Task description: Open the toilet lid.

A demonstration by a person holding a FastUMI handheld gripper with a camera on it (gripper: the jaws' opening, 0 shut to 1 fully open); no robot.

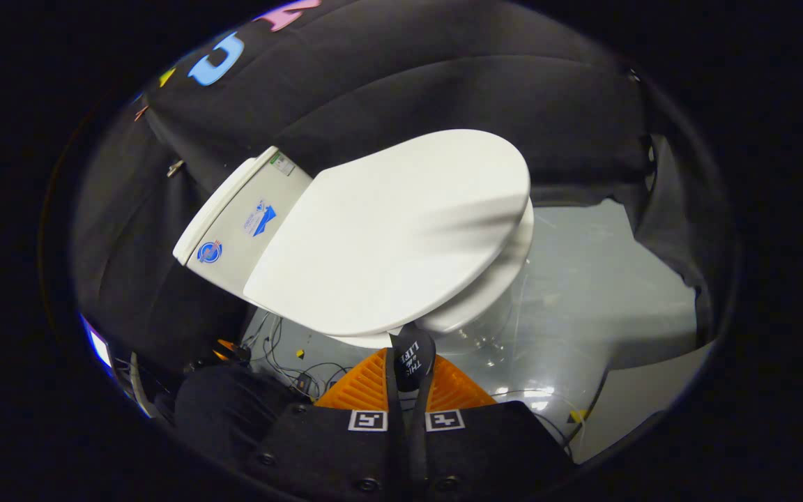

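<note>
Gripper view: fingers [412,362] closed narrow, pinching a dark pull tab [413,357] hanging off the front edge of the toilet lid [394,230].
Lid: just ahead of the fingers, looks raised a little off the seat [492,286]; tab likely gives the hold for lifting.
Tank [238,223]: behind the lid's hinge end.
Around: loose cables [290,359] on grey floor [597,279]; nothing blocks the lid's swing.
</note>
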